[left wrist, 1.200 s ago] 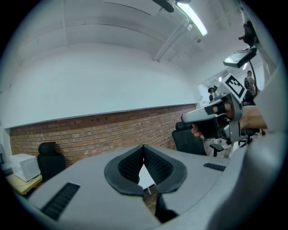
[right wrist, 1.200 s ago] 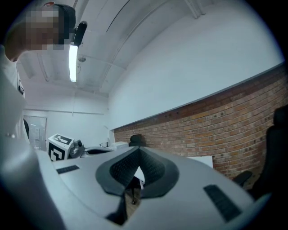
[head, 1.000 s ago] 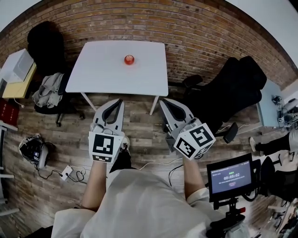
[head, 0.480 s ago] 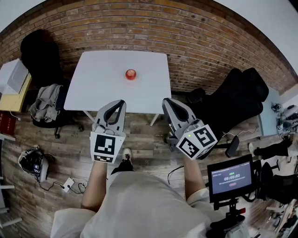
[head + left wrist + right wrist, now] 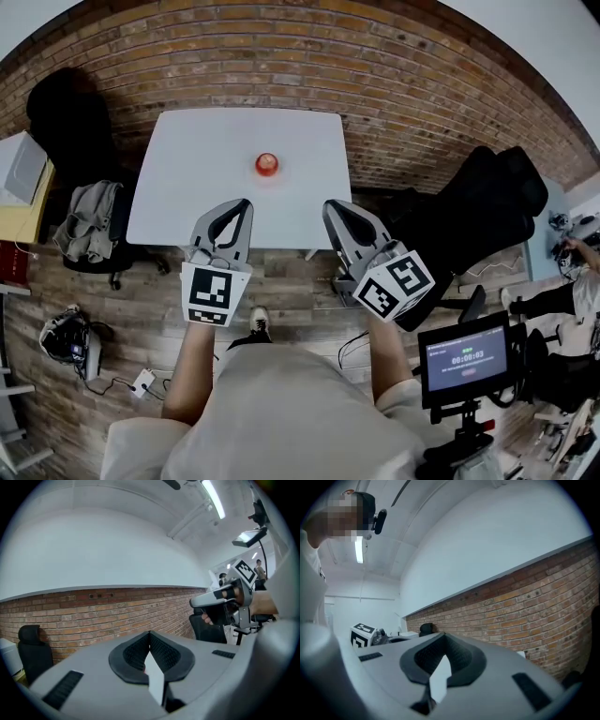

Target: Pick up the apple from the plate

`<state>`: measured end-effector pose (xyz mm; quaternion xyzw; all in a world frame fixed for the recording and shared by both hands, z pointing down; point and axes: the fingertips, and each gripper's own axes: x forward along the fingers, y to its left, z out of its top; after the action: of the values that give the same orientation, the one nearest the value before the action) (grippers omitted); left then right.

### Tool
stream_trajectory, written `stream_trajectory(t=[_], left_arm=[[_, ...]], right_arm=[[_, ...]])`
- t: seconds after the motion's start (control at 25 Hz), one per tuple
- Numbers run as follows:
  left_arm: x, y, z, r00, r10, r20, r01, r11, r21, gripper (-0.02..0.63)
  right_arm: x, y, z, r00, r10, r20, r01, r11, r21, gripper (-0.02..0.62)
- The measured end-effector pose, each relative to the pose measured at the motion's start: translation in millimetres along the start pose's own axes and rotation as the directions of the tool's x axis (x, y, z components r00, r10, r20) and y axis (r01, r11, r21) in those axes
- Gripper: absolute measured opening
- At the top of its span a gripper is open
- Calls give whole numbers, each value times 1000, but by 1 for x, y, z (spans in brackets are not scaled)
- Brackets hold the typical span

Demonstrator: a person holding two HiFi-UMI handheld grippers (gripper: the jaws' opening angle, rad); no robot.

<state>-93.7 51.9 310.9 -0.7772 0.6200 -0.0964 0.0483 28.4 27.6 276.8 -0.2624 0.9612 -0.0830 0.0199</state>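
A red apple [image 5: 267, 165] rests near the middle of a white table [image 5: 187, 197] against the brick wall; the plate under it is hard to tell from the white top. Both grippers are held out level over the wooden floor, short of the table's near edge and well away from the apple. My left gripper [image 5: 243, 204] has its fingers meeting at the tips, shut and empty, as its own view confirms [image 5: 150, 633]. My right gripper [image 5: 331, 207] is likewise shut on nothing [image 5: 443, 635]. Each gripper's view looks at the brick wall, not at the apple.
A black office chair [image 5: 487, 202] stands right of the table. Left of it is a chair draped with clothes [image 5: 86, 211]. A monitor on a stand [image 5: 464, 361] is at my right. A headset [image 5: 66, 336] and a power strip [image 5: 142, 382] lie on the floor at left.
The table and apple have come closer and sit lower in the head view. Both grippers have travelled forward with me toward the table, still shut.
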Motion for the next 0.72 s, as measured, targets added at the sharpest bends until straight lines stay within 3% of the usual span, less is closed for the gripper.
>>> stream_trajectory(t=[0.72], left_arm=[[57,58,-21,999,-45,-18,45,999,-7,6]], right_arm=[[74,-40,-16,997,-73,-33,73,997,-6,2]])
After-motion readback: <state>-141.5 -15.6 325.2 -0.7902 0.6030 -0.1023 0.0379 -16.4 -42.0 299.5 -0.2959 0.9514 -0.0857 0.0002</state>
